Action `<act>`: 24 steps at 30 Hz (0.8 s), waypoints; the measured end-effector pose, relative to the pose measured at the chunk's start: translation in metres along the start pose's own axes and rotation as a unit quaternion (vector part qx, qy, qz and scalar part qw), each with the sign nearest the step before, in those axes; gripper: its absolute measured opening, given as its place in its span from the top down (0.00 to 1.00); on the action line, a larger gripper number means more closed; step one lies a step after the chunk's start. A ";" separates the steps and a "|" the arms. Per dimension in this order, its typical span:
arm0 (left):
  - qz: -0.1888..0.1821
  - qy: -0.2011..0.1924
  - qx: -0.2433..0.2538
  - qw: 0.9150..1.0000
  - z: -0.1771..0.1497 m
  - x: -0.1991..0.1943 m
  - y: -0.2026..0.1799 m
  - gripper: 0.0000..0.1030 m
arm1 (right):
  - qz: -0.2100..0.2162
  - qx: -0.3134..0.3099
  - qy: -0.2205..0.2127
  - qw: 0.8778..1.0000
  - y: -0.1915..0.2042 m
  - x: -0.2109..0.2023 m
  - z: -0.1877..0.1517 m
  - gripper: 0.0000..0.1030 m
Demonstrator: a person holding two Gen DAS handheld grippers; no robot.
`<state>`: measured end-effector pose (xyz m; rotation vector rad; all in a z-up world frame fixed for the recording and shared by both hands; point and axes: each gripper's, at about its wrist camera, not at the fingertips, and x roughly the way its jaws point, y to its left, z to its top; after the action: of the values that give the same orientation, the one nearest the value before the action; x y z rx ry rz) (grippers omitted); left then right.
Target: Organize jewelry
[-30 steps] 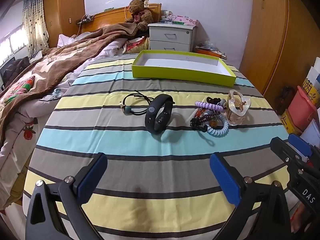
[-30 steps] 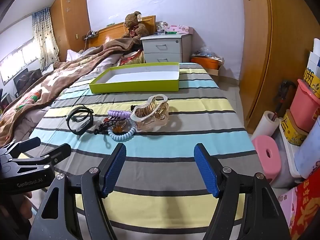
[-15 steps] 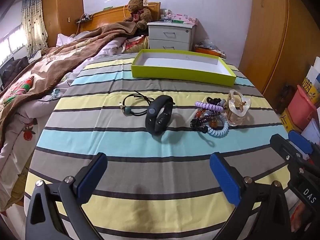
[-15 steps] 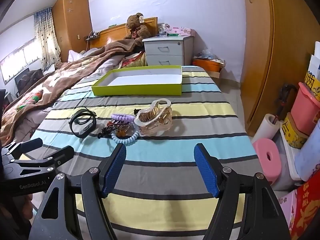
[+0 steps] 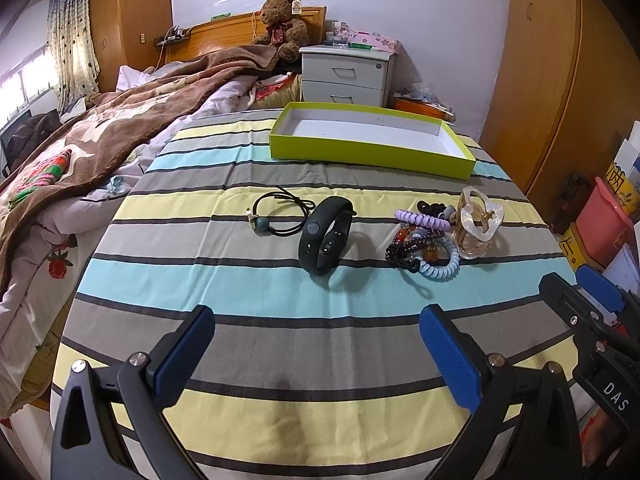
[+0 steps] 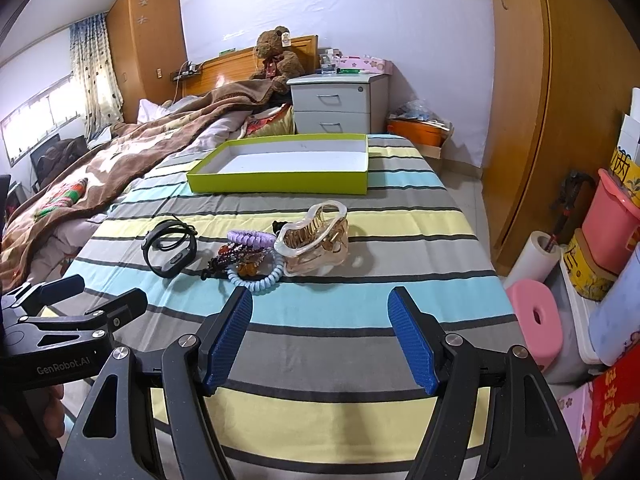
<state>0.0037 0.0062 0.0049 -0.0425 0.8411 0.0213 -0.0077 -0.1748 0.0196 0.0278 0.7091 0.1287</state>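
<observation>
Both grippers, left gripper [image 5: 316, 344] and right gripper [image 6: 320, 332], hover spread over the striped bedspread [image 5: 280, 360] facing the green tray [image 5: 372, 156].

I note a matt striped cotton bedsheet [image 5: 280, 288]; a matt black rubbery wristband [image 5: 326, 234]; at its 3 o'clock a glossy translucent amber plastic hair claw [image 6: 314, 238]; at 12 o'clock a lime-green cardboard tray [image 5: 372, 156], matt white inside.

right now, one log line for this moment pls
left gripper open, empty | right gripper open, empty | band, clip, ties on bed | tray empty
</observation>
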 end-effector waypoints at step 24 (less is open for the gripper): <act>0.001 -0.001 -0.004 1.000 -0.001 -0.003 0.003 0.00 | 0.000 0.000 0.000 1.000 0.001 -0.002 0.001 0.32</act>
<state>0.0006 0.0089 0.0067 -0.0503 0.8397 0.0264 -0.0087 -0.1739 0.0222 0.0287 0.7088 0.1283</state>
